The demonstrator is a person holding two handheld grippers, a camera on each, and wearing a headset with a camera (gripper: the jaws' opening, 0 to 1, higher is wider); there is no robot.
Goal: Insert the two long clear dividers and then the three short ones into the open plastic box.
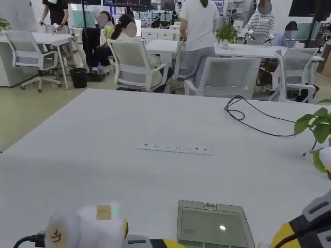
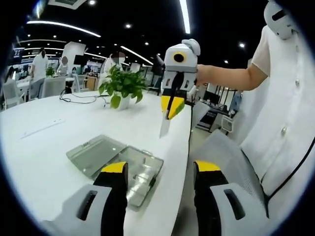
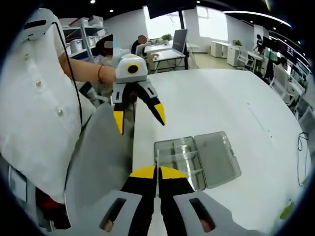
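The white bench [image 1: 129, 170] carries the open plastic box [image 3: 197, 160] at its near edge, with the lid laid flat beside the tray. The left gripper [image 2: 161, 166] is held in the air by that same edge, its jaws wide apart and holding nothing. The right gripper [image 3: 157, 169] faces the box from above the near edge. Its jaws are pressed together on a clear divider [image 2: 165, 129], a thin strip that sticks out below their tips.
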